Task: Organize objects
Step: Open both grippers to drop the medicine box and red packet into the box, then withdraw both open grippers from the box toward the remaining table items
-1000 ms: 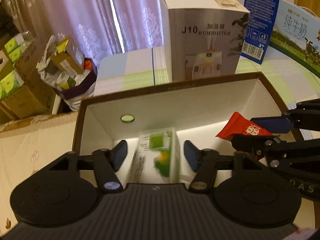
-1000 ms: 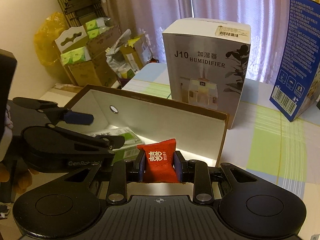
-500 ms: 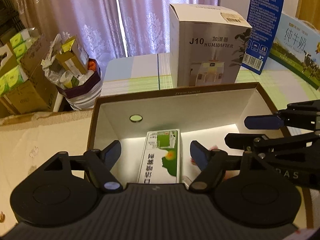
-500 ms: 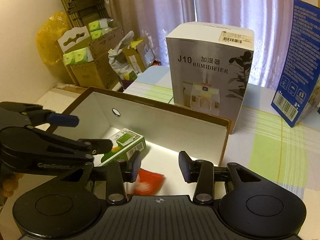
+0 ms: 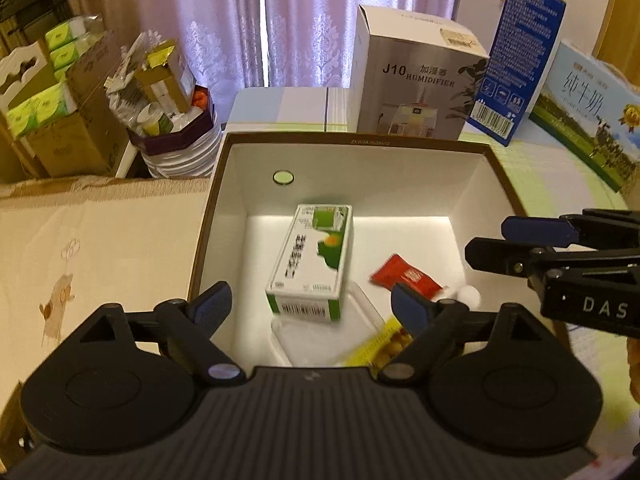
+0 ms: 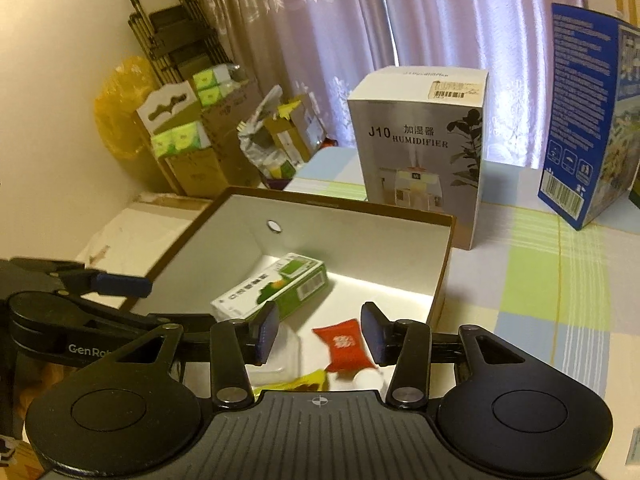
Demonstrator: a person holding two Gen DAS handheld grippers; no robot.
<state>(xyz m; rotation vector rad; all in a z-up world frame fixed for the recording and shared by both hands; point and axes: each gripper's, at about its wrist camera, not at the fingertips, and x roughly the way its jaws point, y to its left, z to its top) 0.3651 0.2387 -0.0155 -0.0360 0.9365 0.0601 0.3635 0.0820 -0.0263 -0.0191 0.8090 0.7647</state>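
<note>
Box (image 5: 494,176) first — open-topped, white inside, brown-rimmed, sitting on the checked tablecloth (image 6: 532,280). On its floor I see the green carton (image 5: 310,260) lying flat near the middle, the red sachet (image 5: 404,278) to its right, a clear plastic lid or tray (image 5: 320,340) at the near wall, a yellow packet (image 5: 380,344) beside it and a small white ball (image 5: 469,295) by the sachet.

My left gripper (image 5: 312,308) hangs over the near edge, jaws opening wide, nothing between the pads — the carton lies below, untouched. My right gripper (image 6: 318,332) is over the right half, jaws opening too; the sachet lies on the floor beneath them, not pinched.

Behind the far wall the humidifier box (image 6: 420,152) stands close; the blue carton (image 6: 580,120) is well off right. Left of the box, bare cream cloth (image 5: 100,240) gives room.
</note>
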